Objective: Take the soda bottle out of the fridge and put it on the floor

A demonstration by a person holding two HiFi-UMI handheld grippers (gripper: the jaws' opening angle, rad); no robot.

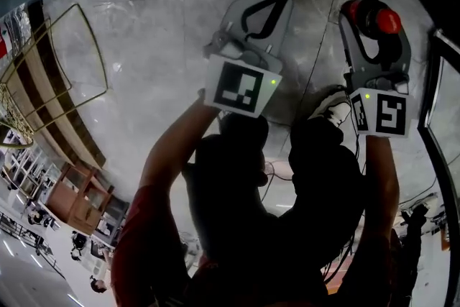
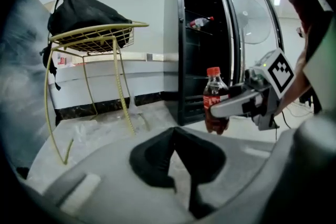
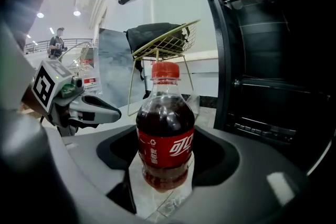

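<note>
Nearest, the right gripper (image 3: 169,157) is clamped on the soda bottle (image 3: 165,128). Its jaws press on either side of the red label and the bottle stands upright, red cap on top, dark cola filling it to the shoulder. The bottle is outside the fridge, just in front of the open cabinet, and seems to be off the floor. Marble shows under its base between the jaws.

The left gripper (image 2: 176,131) is to the left of the bottle and a little apart from it. Its jaws are clenched tip to tip with nothing between them.

The floor (image 1: 158,25) below both grippers is pale grey marble in large glossy slabs with darker veins and thin seams.

Further off on the left stands a yellow wire stand (image 2: 94,36) on thin legs, with a black backpack (image 2: 84,13) slumped on top.

To the right is the black fridge (image 2: 202,44), its glass door (image 2: 252,23) swung open to the right. Another red-capped bottle (image 2: 201,22) lies on an upper wire shelf inside.

Behind the stand runs a low white wall (image 2: 105,76) with a dark strip along its base. The room beyond is white and brightly lit, and in the right gripper view a person (image 3: 56,42) stands at the far left by a railing.
</note>
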